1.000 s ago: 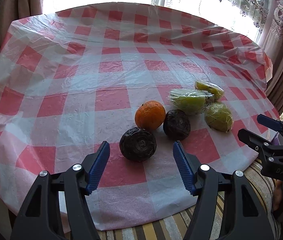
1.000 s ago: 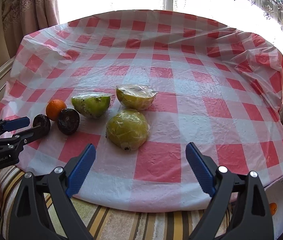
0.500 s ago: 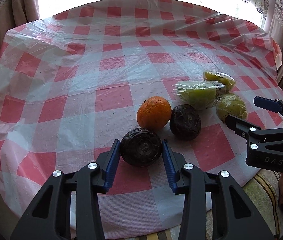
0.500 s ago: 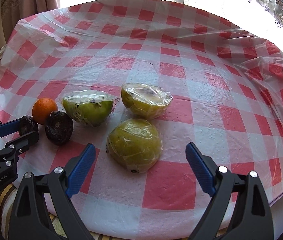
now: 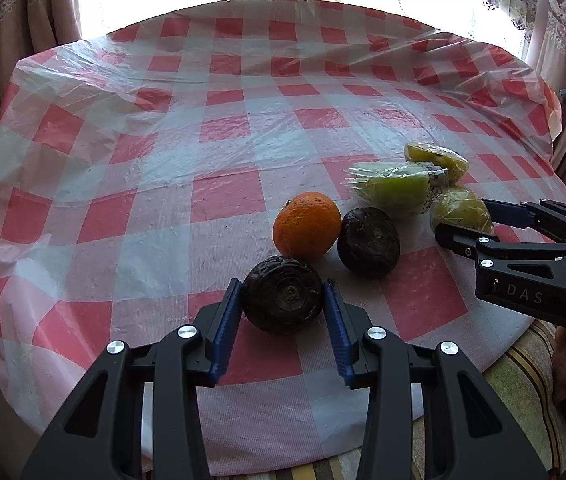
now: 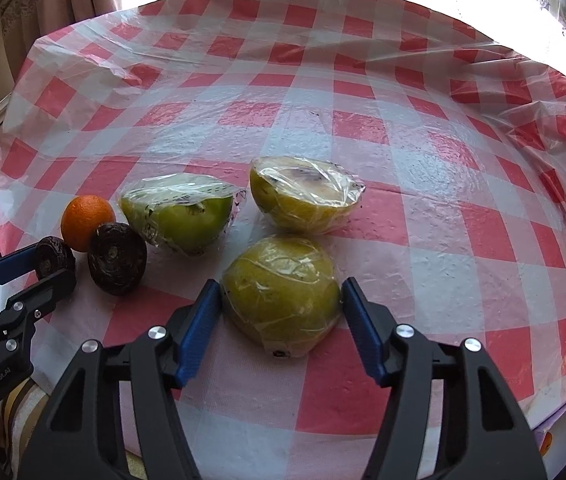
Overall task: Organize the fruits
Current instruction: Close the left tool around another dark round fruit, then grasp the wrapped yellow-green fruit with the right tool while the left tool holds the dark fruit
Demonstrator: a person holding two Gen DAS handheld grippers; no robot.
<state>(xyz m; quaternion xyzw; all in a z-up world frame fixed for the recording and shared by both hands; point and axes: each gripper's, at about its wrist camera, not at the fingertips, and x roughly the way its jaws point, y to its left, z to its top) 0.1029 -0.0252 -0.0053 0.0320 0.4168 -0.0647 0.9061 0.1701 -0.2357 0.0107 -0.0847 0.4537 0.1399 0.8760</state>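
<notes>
Left wrist view looks down on a round table (image 5: pixel 243 152) under a red-and-white checked cloth with a clear plastic sheet over it, a bright window and curtains behind. Near the front edge, the left gripper (image 5: pixel 283 300) is clenched on a dark, wrinkled round fruit (image 5: pixel 282 300), its blue pads pressed against both sides while the fruit sits on the cloth. Just behind it lies an orange (image 5: pixel 307 226), and beside the orange, to the right, a second dark fruit (image 5: pixel 369 242); the two look to be touching or nearly so. Further right sit three pieces of green fruit wrapped in clear film. In the right wrist view, the right gripper (image 6: pixel 281 304) straddles the nearest wrapped green fruit (image 6: pixel 281 300), which lies dome-up on a red square. Its jaws are closing: the left pad is at the film, while a thin gap shows at the right pad, so the fruit is between them but not yet squeezed. Behind it, a wrapped green half (image 6: pixel 305 194) lies cut face up, and to the left, a wrapped green apple half (image 6: pixel 181 214) tilts towards the orange. A hand shows at the right edge of the left wrist view, below the right gripper's black body.
</notes>
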